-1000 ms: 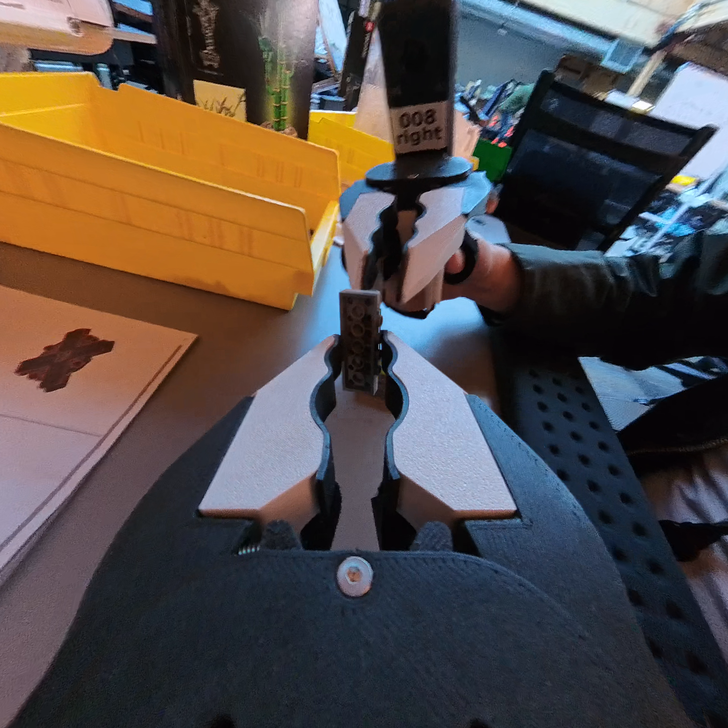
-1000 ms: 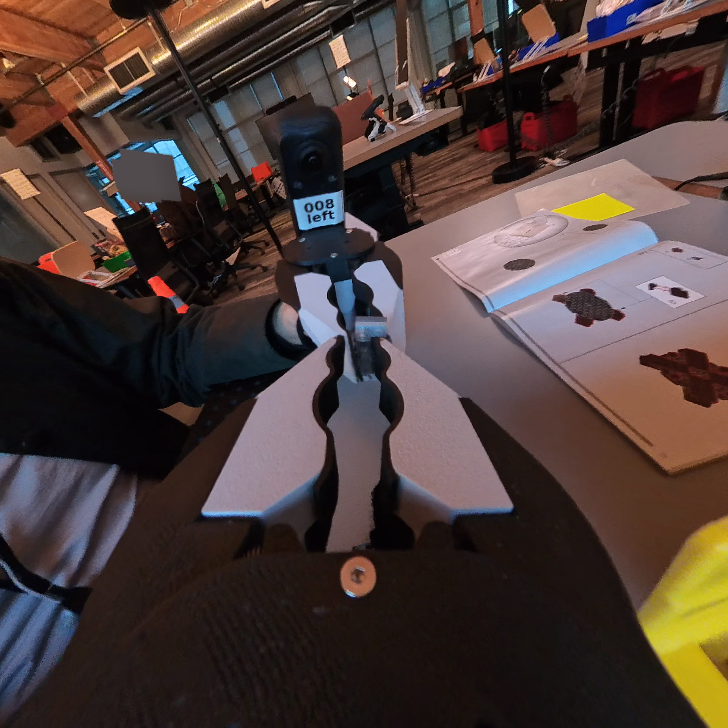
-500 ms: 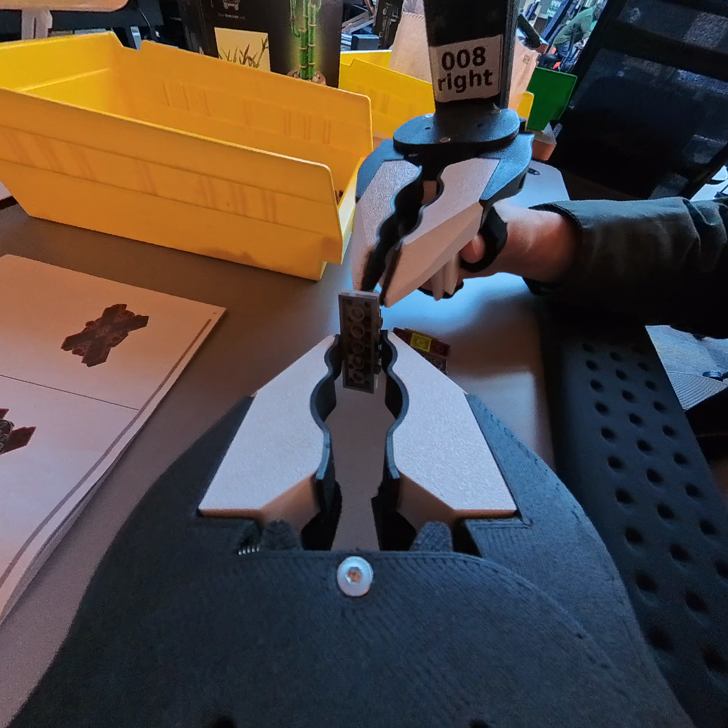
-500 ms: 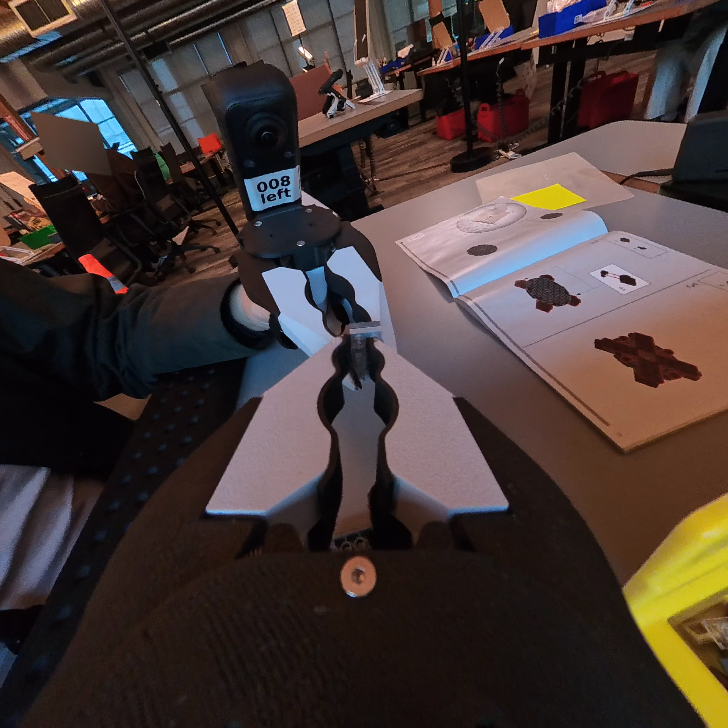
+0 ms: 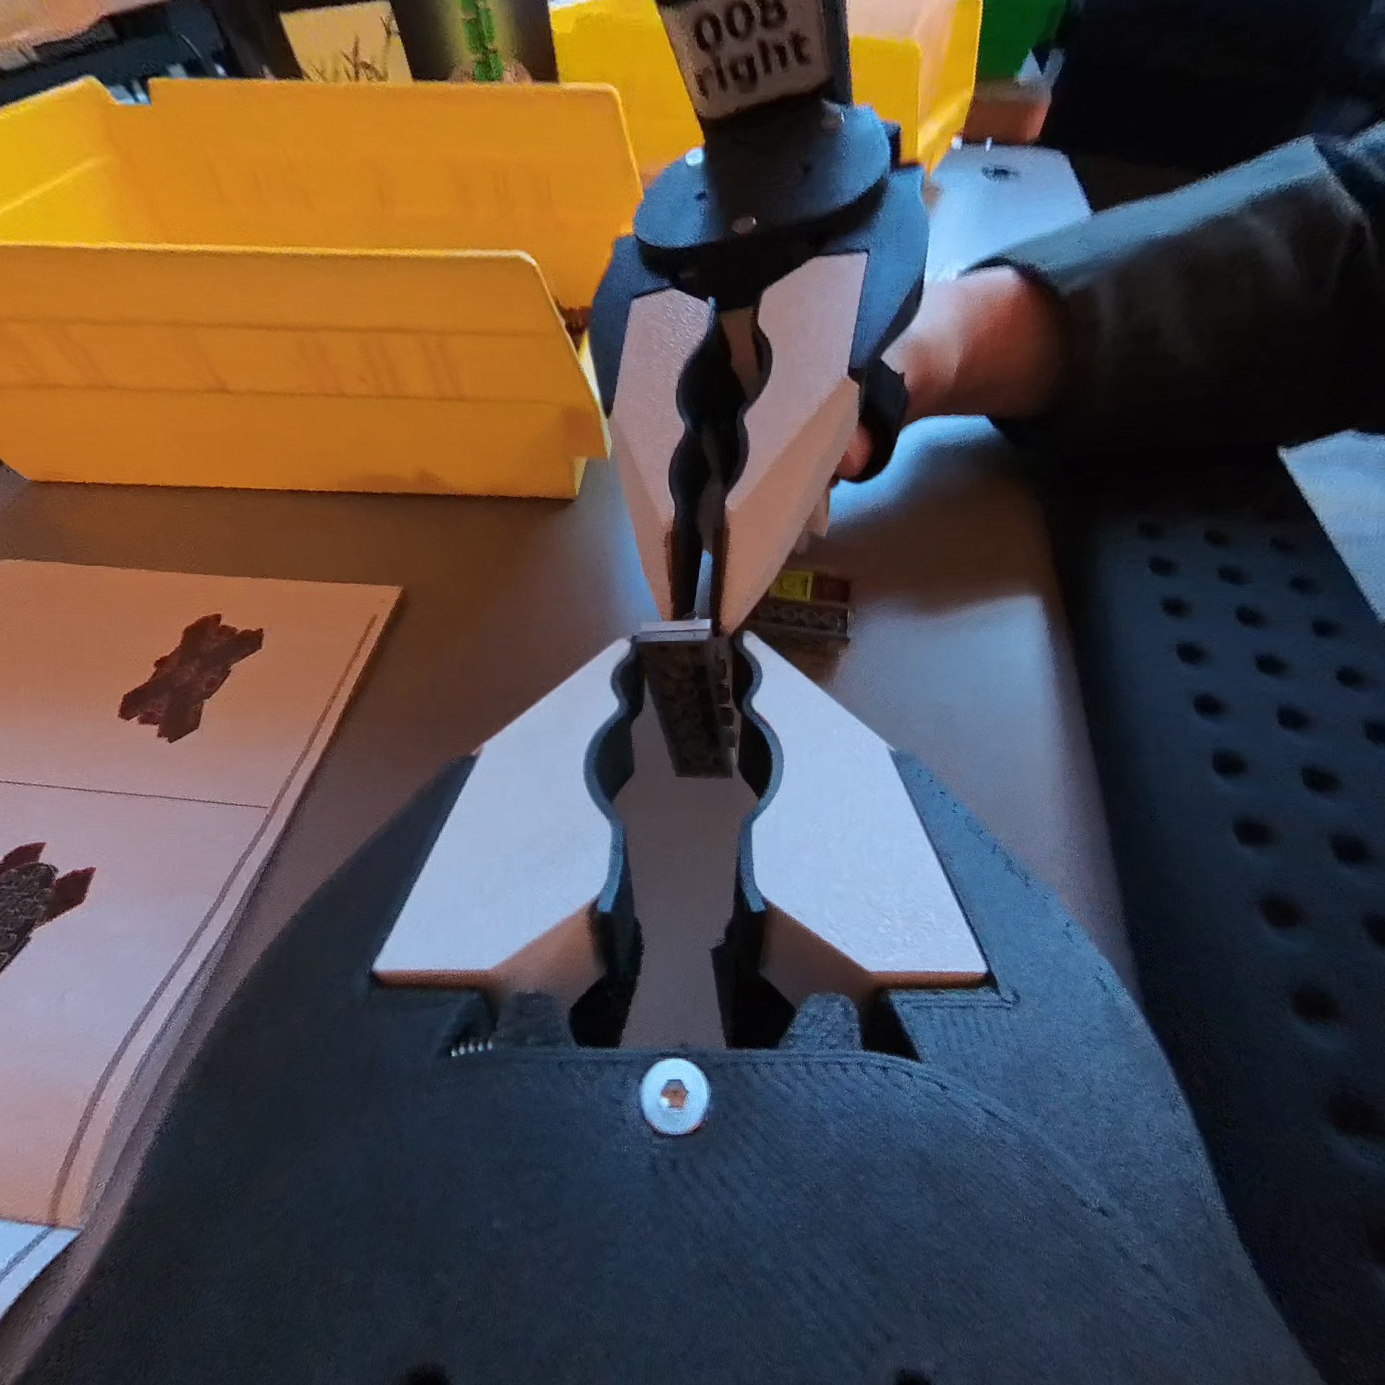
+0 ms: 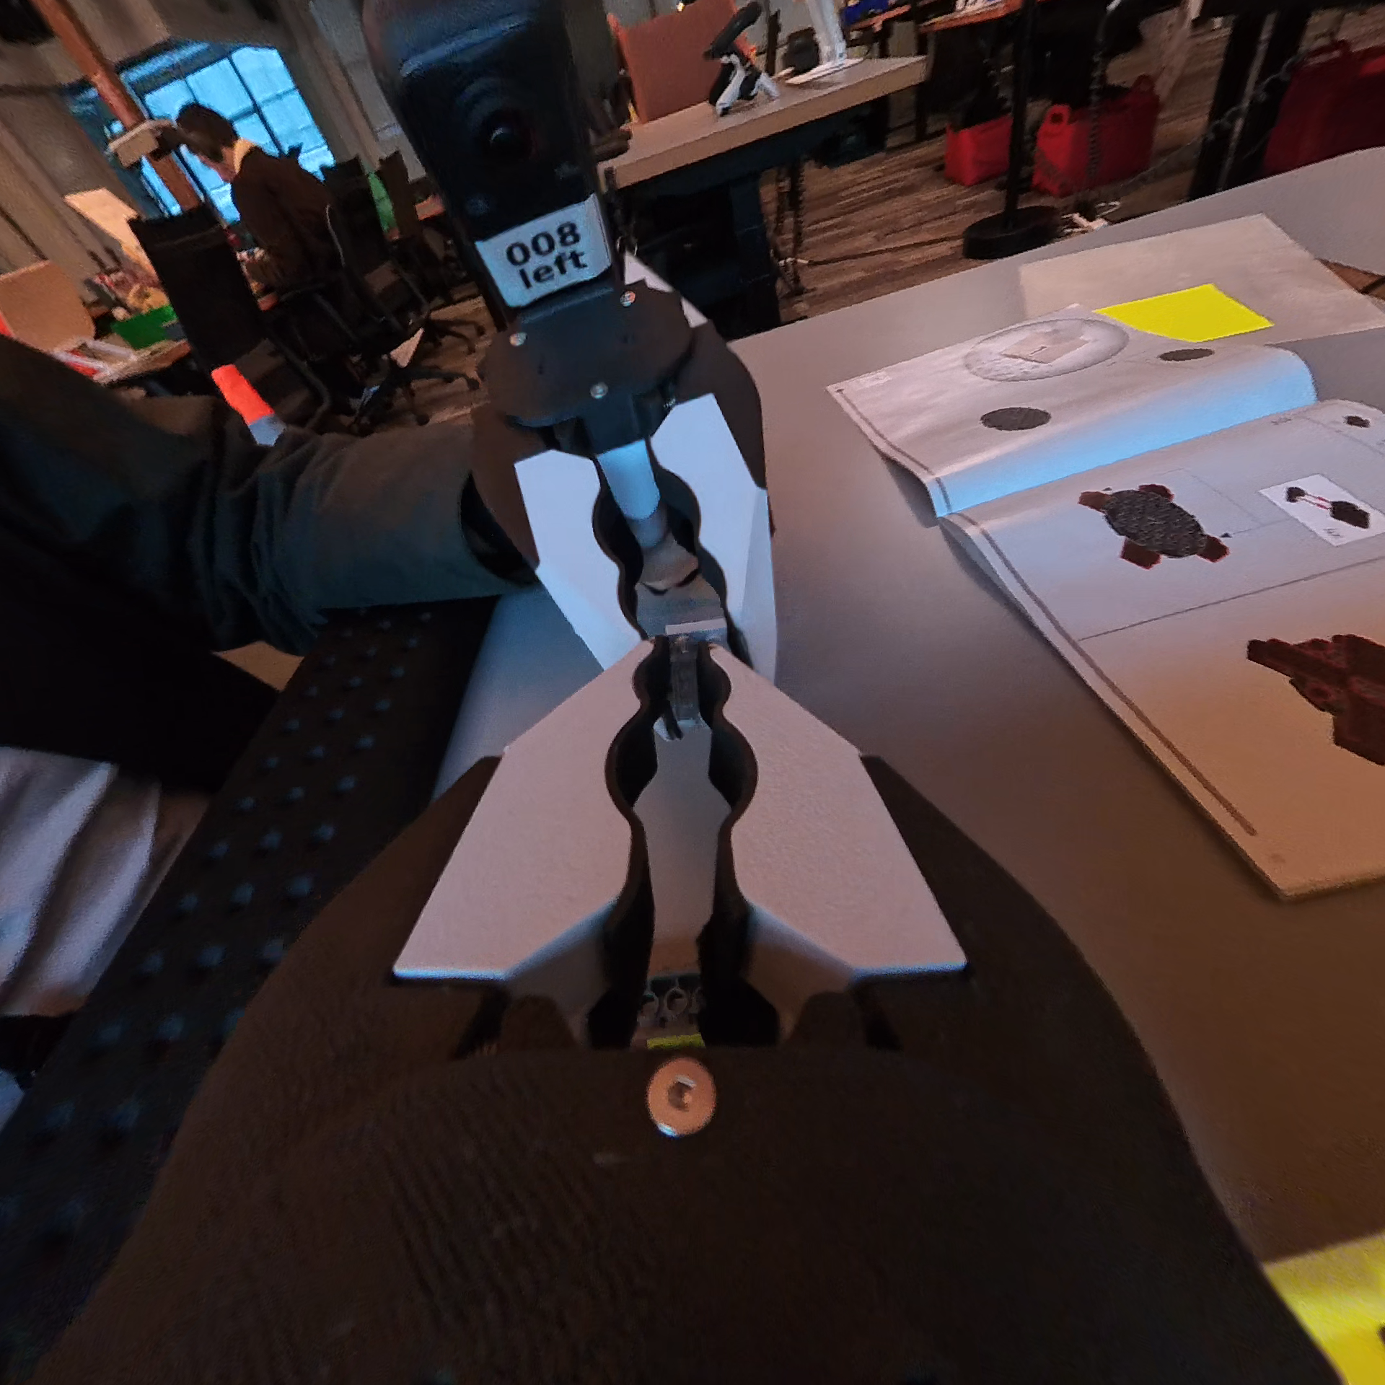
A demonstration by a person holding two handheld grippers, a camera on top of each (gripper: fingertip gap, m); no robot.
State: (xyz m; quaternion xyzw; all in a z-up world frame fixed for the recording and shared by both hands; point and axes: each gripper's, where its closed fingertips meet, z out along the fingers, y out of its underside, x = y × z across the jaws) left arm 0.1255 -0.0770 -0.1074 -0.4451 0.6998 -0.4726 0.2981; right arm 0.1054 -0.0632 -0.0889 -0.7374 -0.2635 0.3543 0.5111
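Grey plate sits pinched in our left gripper, near the counter's front edge. Our right gripper, pinching a small grey piece, has dropped from above until both pieces touch end to end.

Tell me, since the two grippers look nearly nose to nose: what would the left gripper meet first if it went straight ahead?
The left gripper, shut on a dark studded plate, would first meet the right gripper, whose tips sit at the plate's far end. Depth is uncertain; they may already touch.
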